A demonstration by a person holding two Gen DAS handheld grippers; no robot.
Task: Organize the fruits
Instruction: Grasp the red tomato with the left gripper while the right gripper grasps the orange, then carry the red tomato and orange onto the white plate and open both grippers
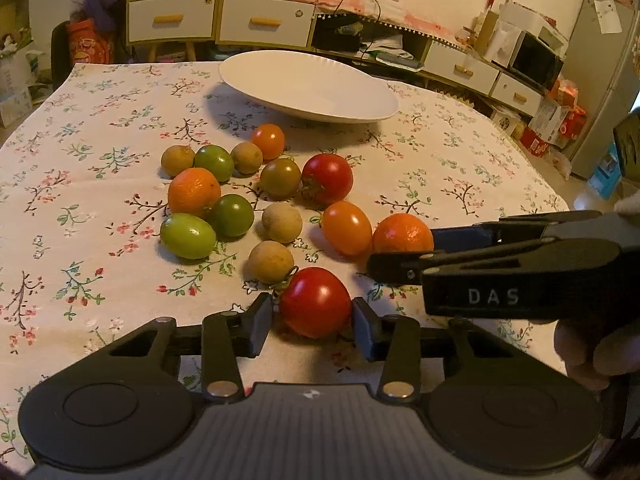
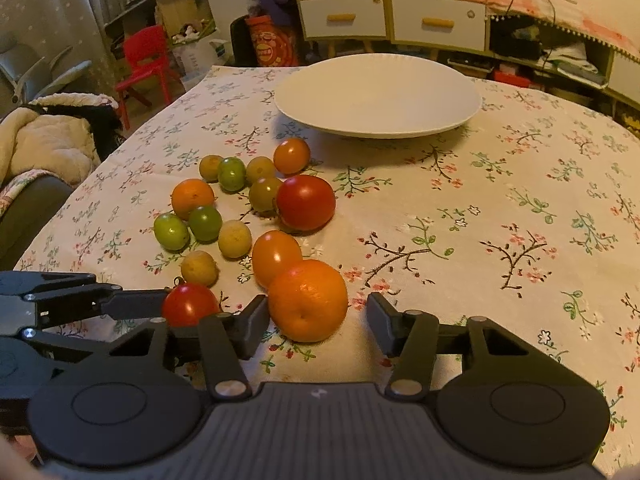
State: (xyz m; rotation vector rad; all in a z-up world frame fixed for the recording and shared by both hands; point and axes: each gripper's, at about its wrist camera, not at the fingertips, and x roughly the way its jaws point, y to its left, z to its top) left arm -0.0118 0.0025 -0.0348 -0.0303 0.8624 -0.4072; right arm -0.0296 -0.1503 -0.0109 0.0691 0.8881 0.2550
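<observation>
Left gripper (image 1: 313, 312): narrowed to a small gap and pinching the near red tomato (image 1: 315, 302), one pad pressed on each side. Tomato resting on the floral tablecloth (image 1: 100, 184), at the near end of the fruit cluster, just in front of a tan round fruit (image 1: 271, 262). Green stalk at the tomato's upper left, pointing up and away beside the left finger. Body close to round, with no clear long axis.

Right gripper (image 2: 316, 316): jaws partly spread, straddling the near orange (image 2: 308, 300) without clamping it. Left finger (image 2: 256, 320) touching or all but touching the orange's side; right finger (image 2: 382, 320) standing off, with a strip of cloth visible in between. Orange sitting on the cloth, dimpled end turned toward the right wrist camera, round, no long axis to speak of. Directly behind it and touching, an oval orange tomato (image 2: 276, 258), long axis running slantwise away from the gripper.

Both grippers side by side, the right one's fingers reaching into the left wrist view beside the same orange (image 1: 402, 234).

Farther back: a larger red tomato (image 2: 306, 202), a second orange (image 2: 193, 199), several green and tan small fruits bunched together. Beyond those, well apart from both grippers, a white plate (image 2: 376, 130) with nothing on it.
</observation>
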